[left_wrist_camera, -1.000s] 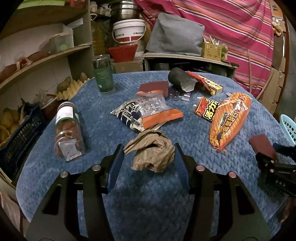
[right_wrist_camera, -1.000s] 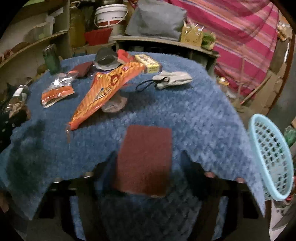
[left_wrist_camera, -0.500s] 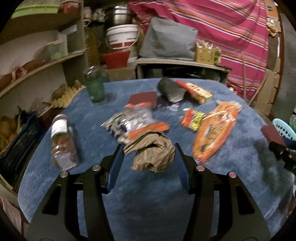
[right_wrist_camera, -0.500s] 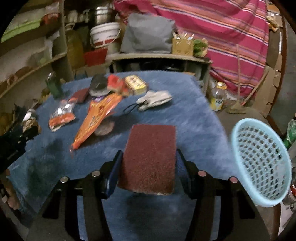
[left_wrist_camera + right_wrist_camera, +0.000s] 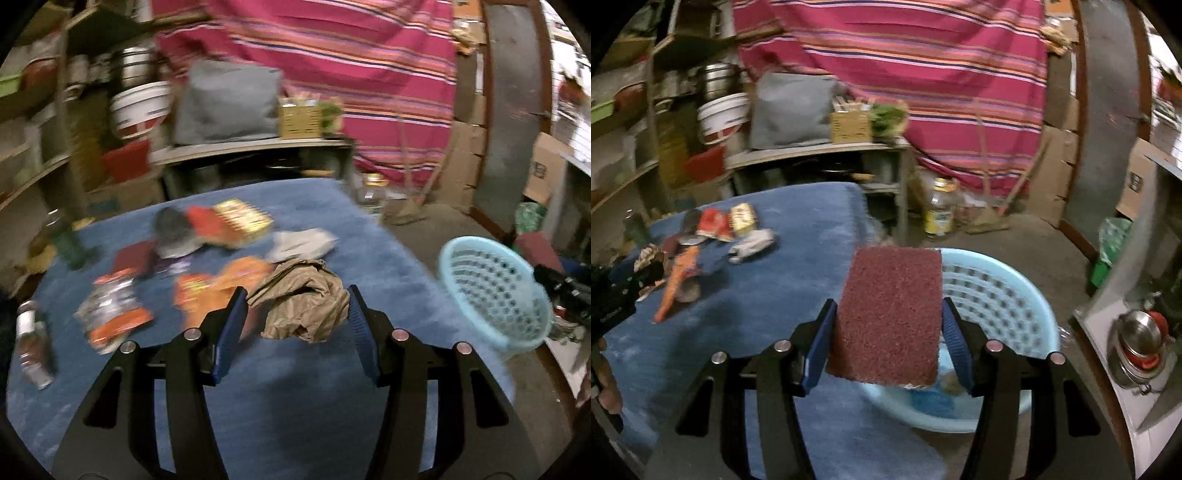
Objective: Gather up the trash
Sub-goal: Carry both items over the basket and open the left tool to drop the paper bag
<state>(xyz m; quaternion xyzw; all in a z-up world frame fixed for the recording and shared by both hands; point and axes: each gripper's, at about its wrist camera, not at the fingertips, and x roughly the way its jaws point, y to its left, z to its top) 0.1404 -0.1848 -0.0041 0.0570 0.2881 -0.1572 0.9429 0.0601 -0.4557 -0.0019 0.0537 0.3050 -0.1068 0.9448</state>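
My left gripper (image 5: 295,314) is shut on a crumpled brown paper (image 5: 306,302), held in the air over the blue-covered table (image 5: 295,406). A light blue plastic basket (image 5: 495,295) stands off the table's right edge. My right gripper (image 5: 888,310) is shut on a flat maroon scouring pad (image 5: 890,314), which hangs over the near rim of the basket (image 5: 997,295). Something blue and a brownish scrap lie in the basket's bottom. Snack wrappers, among them an orange bag (image 5: 221,288) and a clear-and-orange pack (image 5: 114,314), lie on the table.
A lying bottle (image 5: 33,343) and a green jar (image 5: 70,243) sit at the table's left. On the floor stands a yellow-labelled jar (image 5: 938,210). A steel pot (image 5: 1141,332) sits on a ledge right of the basket. Shelves and a striped curtain stand behind.
Both grippers have swung right and upward with their loads. The basket has come into view, and the maroon pad has moved from over the table to over the basket's rim.
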